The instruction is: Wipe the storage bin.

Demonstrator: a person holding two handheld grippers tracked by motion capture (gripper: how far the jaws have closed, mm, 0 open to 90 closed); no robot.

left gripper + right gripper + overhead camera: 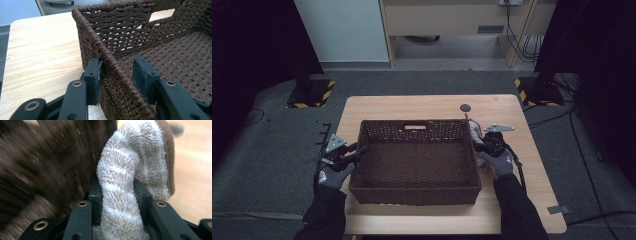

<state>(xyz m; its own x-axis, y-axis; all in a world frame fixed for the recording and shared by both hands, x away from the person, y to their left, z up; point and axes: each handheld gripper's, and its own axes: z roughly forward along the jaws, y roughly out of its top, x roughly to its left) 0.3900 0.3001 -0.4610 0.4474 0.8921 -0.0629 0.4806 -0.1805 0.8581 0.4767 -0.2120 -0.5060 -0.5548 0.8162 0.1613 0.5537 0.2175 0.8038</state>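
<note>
A dark brown wicker basket [414, 192] stands empty in the middle of the wooden table [412, 105]. My left gripper [359, 150] is at its left wall. In the left gripper view the gripper [117, 67] is open and straddles the basket's wall [110, 55]: one pad touches the outside, the other stands apart on the inside. My right gripper [479, 142] is just outside the basket's right wall, shut on a fluffy white and tan towel [474, 132]. In the right gripper view the towel [130, 157] rises between the jaws of the gripper [117, 192], with the blurred basket [50, 157] to its left.
A small dark round disc [465, 107] lies on the table behind the basket. A grey tab [558, 209] sits at the table's right front edge. Two stands with yellow and black bases [309, 95] [537, 92] flank the table's far side on the carpet.
</note>
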